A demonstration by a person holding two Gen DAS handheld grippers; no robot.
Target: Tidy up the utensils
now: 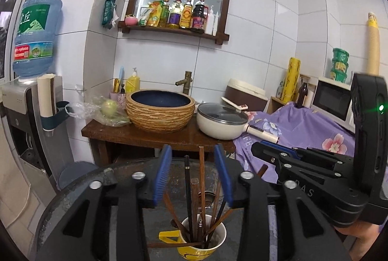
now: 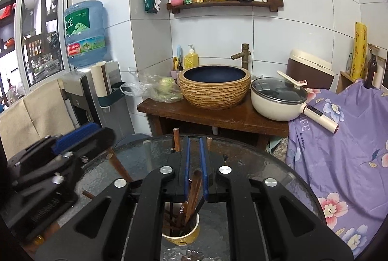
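A yellow and white mug (image 1: pixel 194 252) (image 2: pixel 186 235) stands on the round glass table (image 1: pixel 72 190) (image 2: pixel 266 164), holding several brown and black chopsticks (image 1: pixel 194 200) (image 2: pixel 194 188) and a metal spoon (image 1: pixel 209 198). My left gripper (image 1: pixel 192 151) hovers over the mug, open, with a black and a brown chopstick rising loose between its blue pads (image 1: pixel 162 176). My right gripper (image 2: pixel 194 139) is over the same mug from the other side. Its blue pads (image 2: pixel 186 164) stand a narrow gap apart, with a brown chopstick top in the gap and no pad pressing on it.
A loose brown chopstick (image 2: pixel 118 164) lies on the glass under the left gripper's body (image 2: pixel 48 164). Behind the table are a wooden stand with a basin (image 1: pixel 160 110), a white pot (image 1: pixel 222 121), a water dispenser (image 1: pixel 26 101) and a purple flowered cloth (image 2: pixel 339 151).
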